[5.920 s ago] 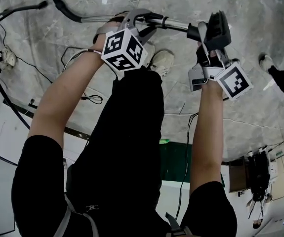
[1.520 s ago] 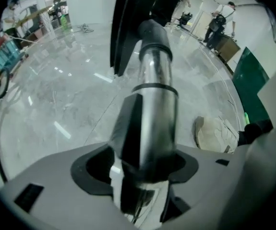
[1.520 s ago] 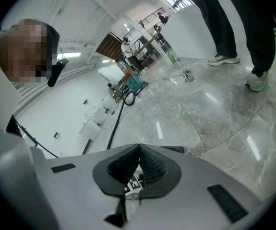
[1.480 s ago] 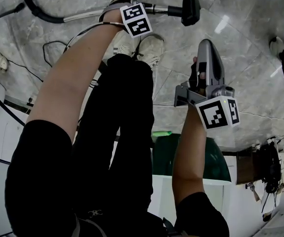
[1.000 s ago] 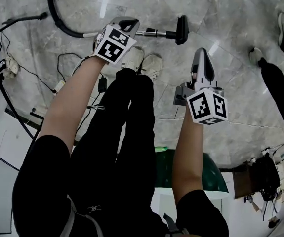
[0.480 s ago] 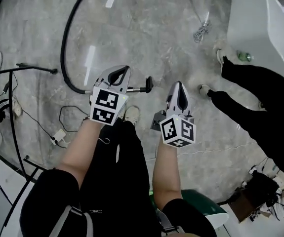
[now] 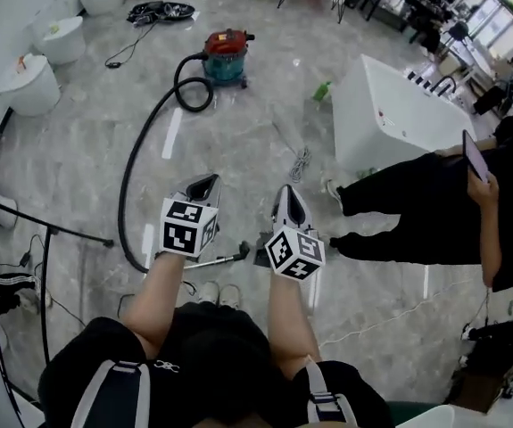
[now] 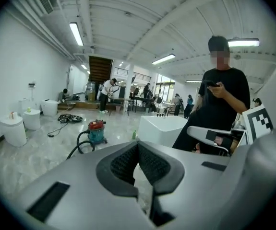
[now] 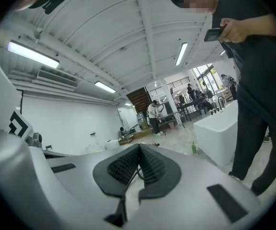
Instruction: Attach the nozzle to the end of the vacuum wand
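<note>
Grey stone floor (image 7: 265,132), item one: vacuum wand (image 7: 207,261), black nozzle (image 7: 244,251) at its end. Items two and three: left gripper (image 7: 208,182) and right gripper (image 7: 287,194), which I hold above the wand, jaws pressed together, empty.

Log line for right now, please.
left gripper: shut, empty | right gripper: shut, empty | vacuum wand: on floor | nozzle: on wand end

The silvery vacuum wand (image 7: 211,260) lies flat on the grey floor (image 7: 247,150), low in the middle of the head view and nearly level across it. A small black nozzle (image 7: 244,251) sits at its right end. A black hose (image 7: 129,185) curves away from its left end.
</note>
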